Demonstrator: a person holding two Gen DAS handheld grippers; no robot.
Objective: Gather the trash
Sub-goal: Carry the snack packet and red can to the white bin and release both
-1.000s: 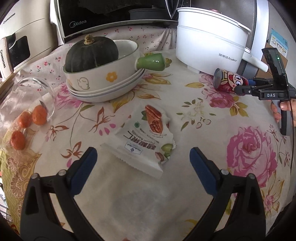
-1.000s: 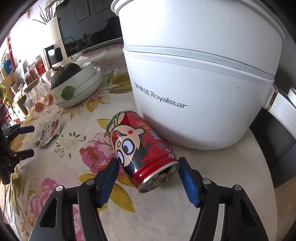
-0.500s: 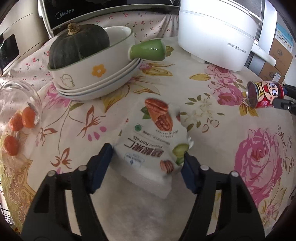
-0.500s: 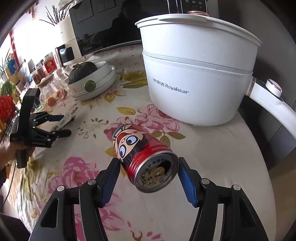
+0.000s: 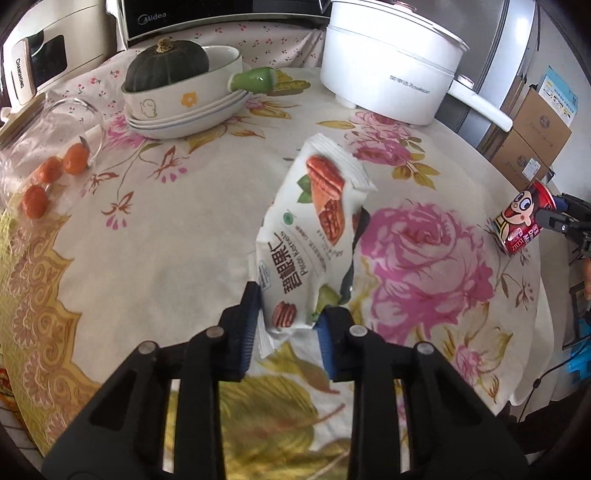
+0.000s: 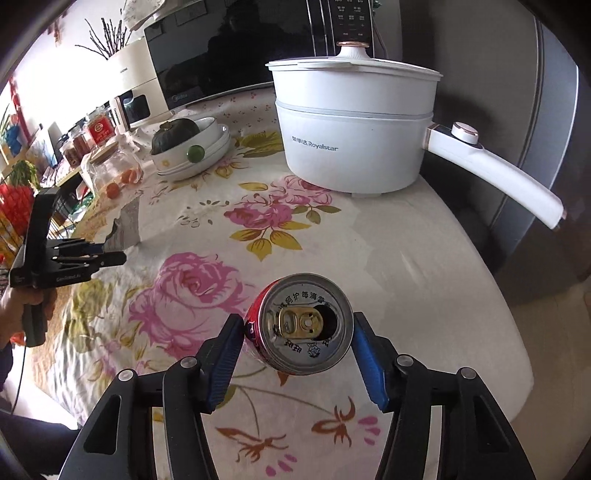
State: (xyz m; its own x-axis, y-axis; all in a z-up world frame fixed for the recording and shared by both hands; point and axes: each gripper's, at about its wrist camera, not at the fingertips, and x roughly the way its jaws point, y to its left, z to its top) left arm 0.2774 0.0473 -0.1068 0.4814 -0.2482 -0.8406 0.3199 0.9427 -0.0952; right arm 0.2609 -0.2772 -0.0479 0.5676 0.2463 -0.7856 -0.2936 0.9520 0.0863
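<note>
My left gripper (image 5: 286,325) is shut on the lower end of a white pecan snack packet (image 5: 314,236) and holds it up off the flowered tablecloth (image 5: 166,236). My right gripper (image 6: 297,345) is shut on a red cartoon drink can (image 6: 304,323), held above the table with its opened top facing the camera. The can also shows at the right edge of the left wrist view (image 5: 521,221). In the right wrist view the left gripper (image 6: 107,254) holds the packet (image 6: 127,225) at the left.
A white Royalstar electric pot (image 6: 354,125) with a long handle stands at the back right. Stacked bowls (image 5: 184,103) hold a dark green squash (image 5: 166,64). A glass jar (image 5: 48,140) with small oranges lies at the left. A microwave (image 5: 221,14) stands behind. Cardboard boxes (image 5: 532,140) sit beyond the table's right edge.
My left gripper closed on the packet and lifted it off the table. My right gripper lifted the can away from the pot and pulled it back toward the table's near edge.
</note>
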